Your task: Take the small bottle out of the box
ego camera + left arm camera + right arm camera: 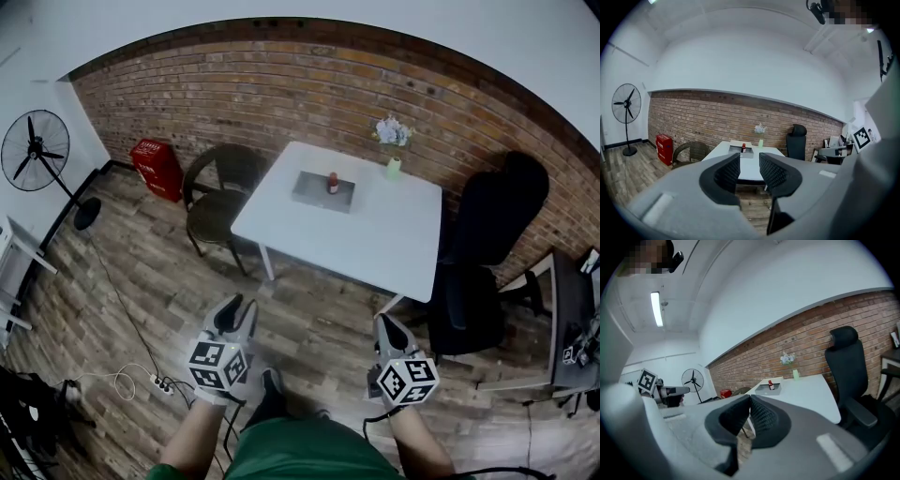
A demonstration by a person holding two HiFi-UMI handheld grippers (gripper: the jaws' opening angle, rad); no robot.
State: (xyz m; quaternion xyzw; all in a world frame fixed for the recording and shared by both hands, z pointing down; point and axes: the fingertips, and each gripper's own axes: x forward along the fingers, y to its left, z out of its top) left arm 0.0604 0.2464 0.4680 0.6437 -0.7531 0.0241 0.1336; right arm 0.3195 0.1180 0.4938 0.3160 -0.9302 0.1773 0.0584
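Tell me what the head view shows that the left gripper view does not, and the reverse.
Only the head view: the person's forearms and green clothing, and a power strip on the floor. Only the left gripper view: the ceiling and the empty gap between the jaws of the left gripper. Both: the white table, the small bottle upright in the box, the fan, the red crate.

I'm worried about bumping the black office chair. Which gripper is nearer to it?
Right. In the head view the right gripper sits just left of the black office chair; the left gripper is farther left, beyond the right one.
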